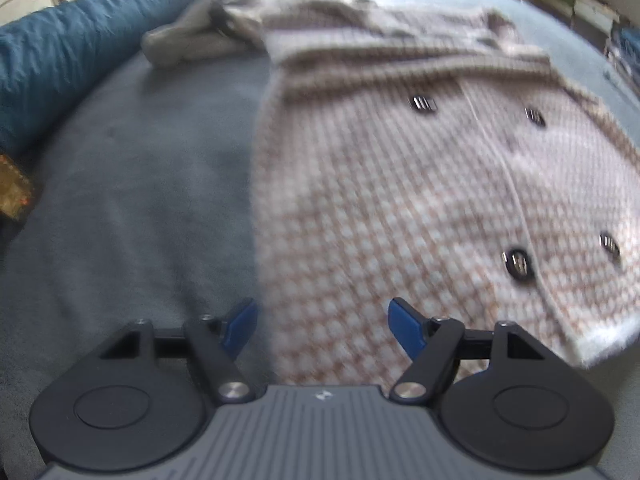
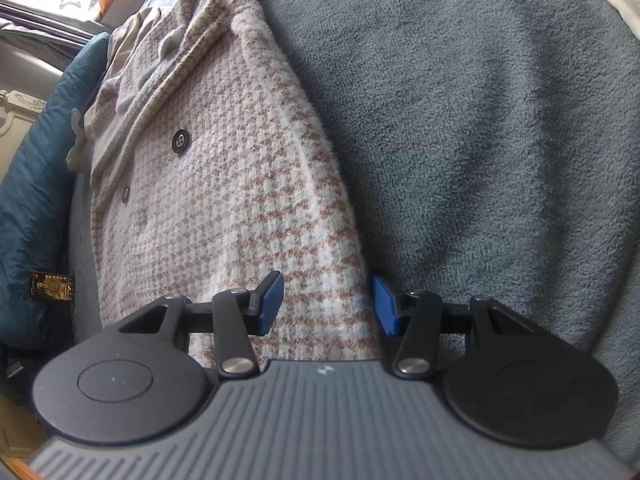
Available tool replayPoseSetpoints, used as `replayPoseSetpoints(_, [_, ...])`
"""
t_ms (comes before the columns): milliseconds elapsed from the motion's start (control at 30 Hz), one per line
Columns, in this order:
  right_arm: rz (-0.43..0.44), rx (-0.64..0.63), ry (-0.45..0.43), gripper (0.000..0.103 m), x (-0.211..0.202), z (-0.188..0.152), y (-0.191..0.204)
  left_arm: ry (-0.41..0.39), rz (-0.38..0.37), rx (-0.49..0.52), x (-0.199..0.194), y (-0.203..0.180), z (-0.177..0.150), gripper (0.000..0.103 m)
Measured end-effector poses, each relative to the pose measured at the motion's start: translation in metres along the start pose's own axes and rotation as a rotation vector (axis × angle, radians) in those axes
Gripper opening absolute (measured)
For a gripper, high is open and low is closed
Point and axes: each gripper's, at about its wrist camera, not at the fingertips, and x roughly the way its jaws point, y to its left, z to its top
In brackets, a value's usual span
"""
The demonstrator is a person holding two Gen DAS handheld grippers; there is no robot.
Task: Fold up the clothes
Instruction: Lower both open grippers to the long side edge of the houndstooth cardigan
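Note:
A fuzzy pink-and-white houndstooth coat with dark buttons lies spread on a grey-blue blanket, collar at the far end. My left gripper hovers over the coat's near left edge, blue pads wide apart, with nothing pressed between them. In the right wrist view the same coat runs lengthwise with its right edge folded into a thick roll. My right gripper straddles that edge. A raised fold of the coat fills the gap between its pads, and the right one also touches the blanket.
A teal quilted cushion borders the blanket on the left. A crumpled grey cloth lies beyond the collar. A small black-and-gold card sits by the cushion. Shelves stand at the far right, white carved furniture at the left.

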Motion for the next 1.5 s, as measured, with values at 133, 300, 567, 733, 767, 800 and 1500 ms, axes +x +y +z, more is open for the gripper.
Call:
replayPoseSetpoints(133, [0.005,0.001,-0.035,0.047,-0.007,0.004,-0.003,0.016,-0.117,-0.132,0.006,0.032,0.002,0.076])
replayPoseSetpoints(300, [0.021,0.026,-0.061,0.047,-0.011,0.012,-0.011,0.061,-0.235,-0.270,0.023,0.056,0.003,0.073])
replayPoseSetpoints(567, [0.041,0.019,-0.031,0.047,-0.004,0.011,-0.013,0.064,-0.313,-0.404,0.045,0.078,0.003,0.073])
replayPoseSetpoints(733, [0.059,0.033,-0.036,0.047,-0.005,0.010,-0.014,0.062,-0.387,-0.435,0.044,0.081,0.000,0.070])
replayPoseSetpoints(767, [0.065,0.034,-0.040,0.047,-0.005,0.011,-0.014,0.068,-0.419,-0.451,0.044,0.081,-0.002,0.067])
replayPoseSetpoints(800, [0.070,0.034,-0.045,0.047,-0.007,0.011,-0.014,0.073,-0.452,-0.468,0.044,0.082,-0.003,0.062])
replayPoseSetpoints(1500, [0.279,0.089,0.100,0.047,0.011,-0.014,-0.027,0.226,-0.628,-0.561,0.053,0.072,-0.043,0.054])
